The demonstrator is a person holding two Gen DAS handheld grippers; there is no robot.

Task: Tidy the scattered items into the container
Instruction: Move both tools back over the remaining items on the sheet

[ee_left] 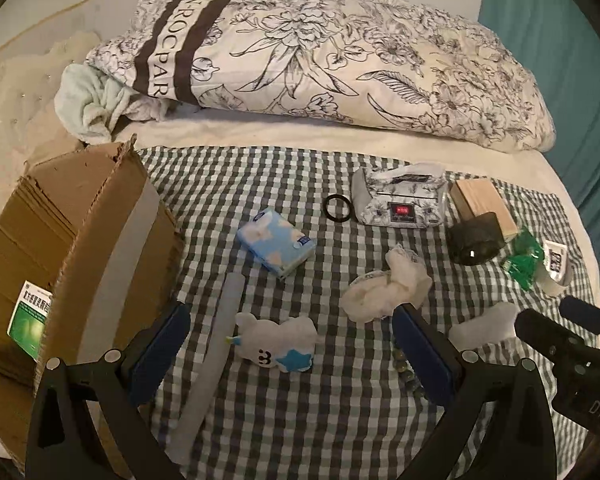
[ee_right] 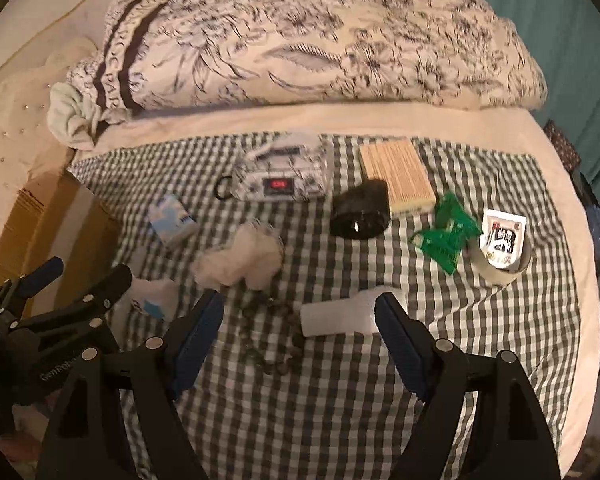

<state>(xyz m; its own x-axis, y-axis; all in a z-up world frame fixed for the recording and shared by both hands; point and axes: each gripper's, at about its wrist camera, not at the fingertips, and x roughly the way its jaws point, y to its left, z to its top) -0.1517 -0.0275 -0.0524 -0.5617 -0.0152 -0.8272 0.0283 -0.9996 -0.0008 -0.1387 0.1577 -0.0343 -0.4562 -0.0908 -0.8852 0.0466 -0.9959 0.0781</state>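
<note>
So, the nearest target for my left tongs (ee_left: 288, 364) is the small white plush toy (ee_left: 278, 344), lying on the checked cloth (ee_left: 340, 420) of the bed, just beside a long grey tube (ee_left: 216, 344) that runs from near the blue tissue pack (ee_left: 276, 246) down toward me. The plush lies with its long axis across the view, blue star end to the right; the tube's long axis runs almost straight away from the camera, tilted a little right at the far end. The cardboard box (ee_left: 100, 216), the container, sits at the left edge with a green-and-white packet (ee_left: 30, 320) already inside.

My right tongs (ee_right: 300, 340) hang over a white cylinder (ee_right: 340, 316) lying crosswise, its right end close to the right pad, and a string of dark beads (ee_right: 268, 344), blurred here, so I'm only fairly sure that is what they are. Both tongs stand wide apart and hold nothing.

Further out lie a crumpled white cloth (ee_left: 388, 288), a black ring (ee_left: 338, 208), a floral tissue packet (ee_left: 400, 200), a wooden block (ee_left: 484, 204), a dark jar (ee_left: 474, 242), green wrappers (ee_left: 524, 260) and a tape roll (ee_right: 500, 256).

My worries: closing on the plush could snag the tube alongside it and drag both; the cylinder may roll away if I pinch it off-centre; and the soft bedding could let the beads slip through the pads.
</note>
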